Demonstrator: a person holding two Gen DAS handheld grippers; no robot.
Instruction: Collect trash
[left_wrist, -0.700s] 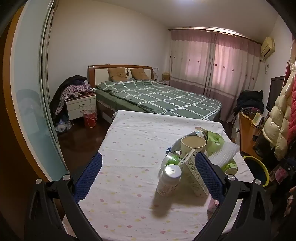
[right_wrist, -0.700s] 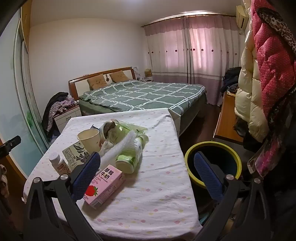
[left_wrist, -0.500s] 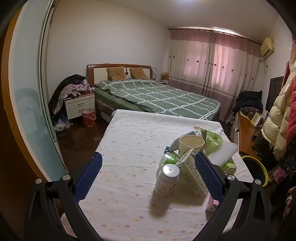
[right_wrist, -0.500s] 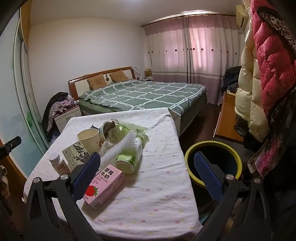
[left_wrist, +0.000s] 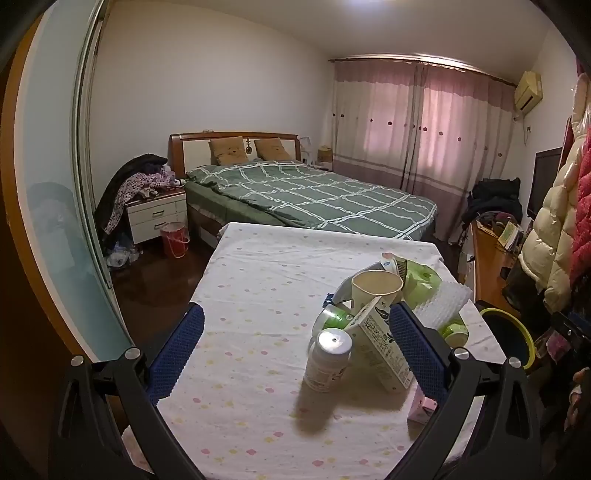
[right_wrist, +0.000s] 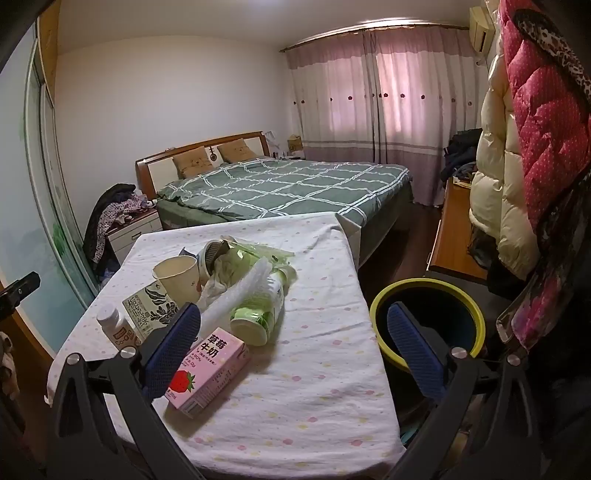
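Note:
A heap of trash lies on the cloth-covered table: a white bottle with a silver cap, a green-print carton, a paper cup, green bottles and white foam wrap. In the right wrist view the same heap shows with a pink strawberry milk carton, a green bottle, the cup and the white bottle. A yellow-rimmed bin stands right of the table. My left gripper is open and empty, above the table's near end. My right gripper is open and empty over the table's near right corner.
A bed with a green checked cover stands beyond the table. A white nightstand and a red bucket are at far left. A wooden desk and hanging coats crowd the right side. A glass sliding door runs along the left.
The left gripper view has shifted slightly, the heap now sitting a little lower and nearer. The right gripper has not moved. Both stay open.

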